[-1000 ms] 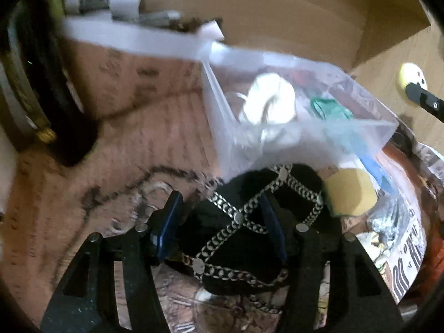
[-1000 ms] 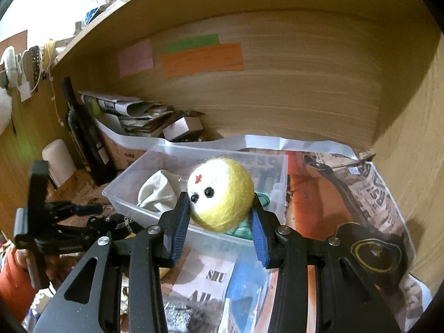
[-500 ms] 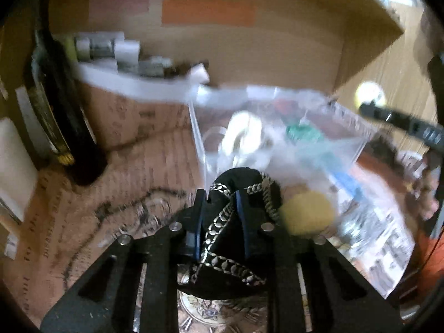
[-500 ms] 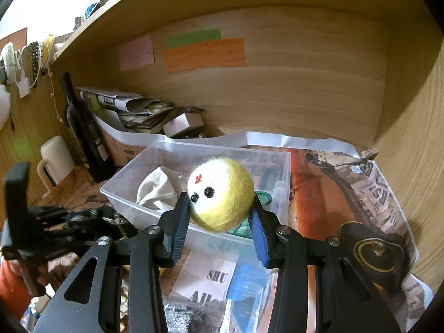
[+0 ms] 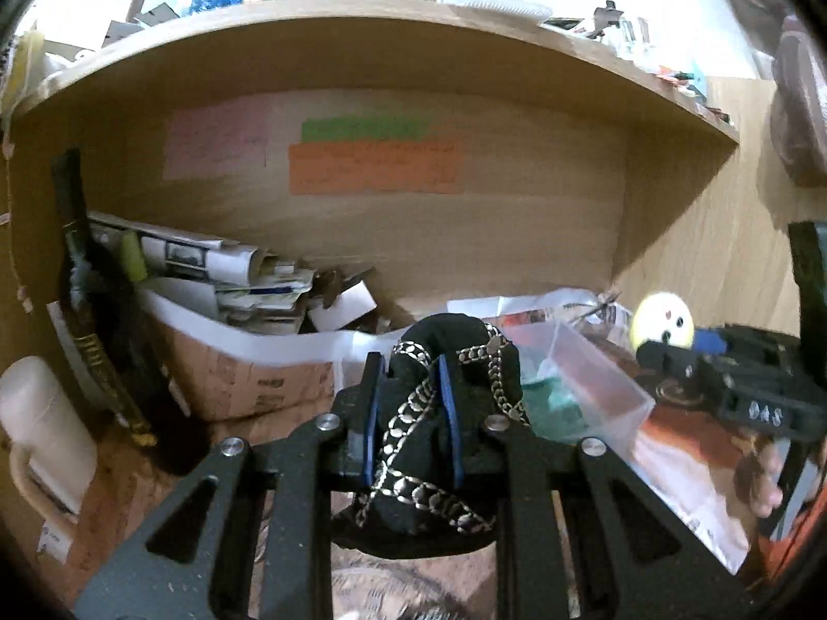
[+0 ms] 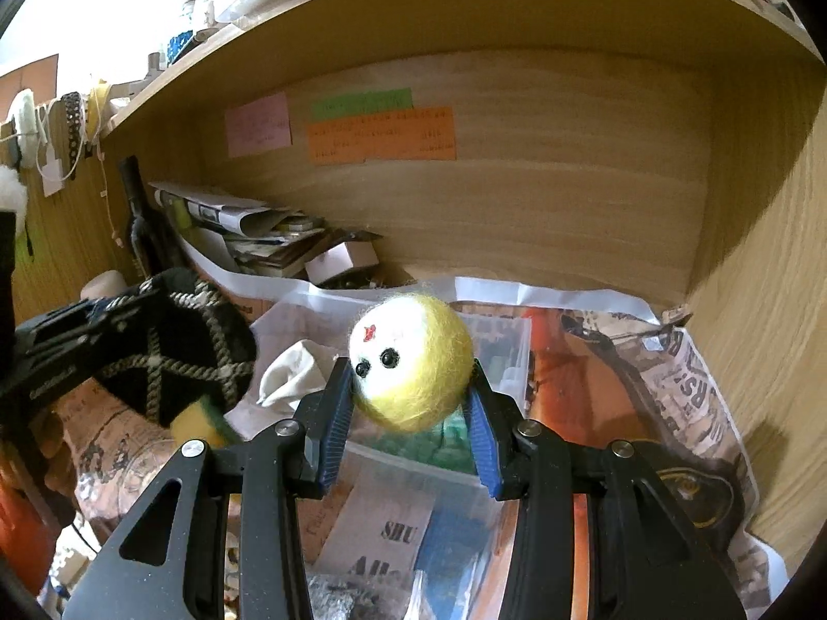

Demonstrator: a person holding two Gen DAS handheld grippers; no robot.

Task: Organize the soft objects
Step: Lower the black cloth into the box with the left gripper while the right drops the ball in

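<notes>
Two soft things are held: your left gripper (image 5: 408, 413) clamps one black chained pouch (image 5: 439, 444), raised. Your right gripper (image 6: 411, 413) pinches one yellow felt ball (image 6: 411, 361) above the clear bin (image 6: 517, 356), which holds perhaps two cloths.

The soft pouch (image 5: 439, 413) is black, crossed by silver-grey chain-pattern bands. The felt ball (image 6: 411, 361) is yellow with a white face, two black eyes and a red mark. The gripper pads (image 6: 478, 429) are blue. Paper notes (image 6: 382, 134) are pink, green and orange.
</notes>
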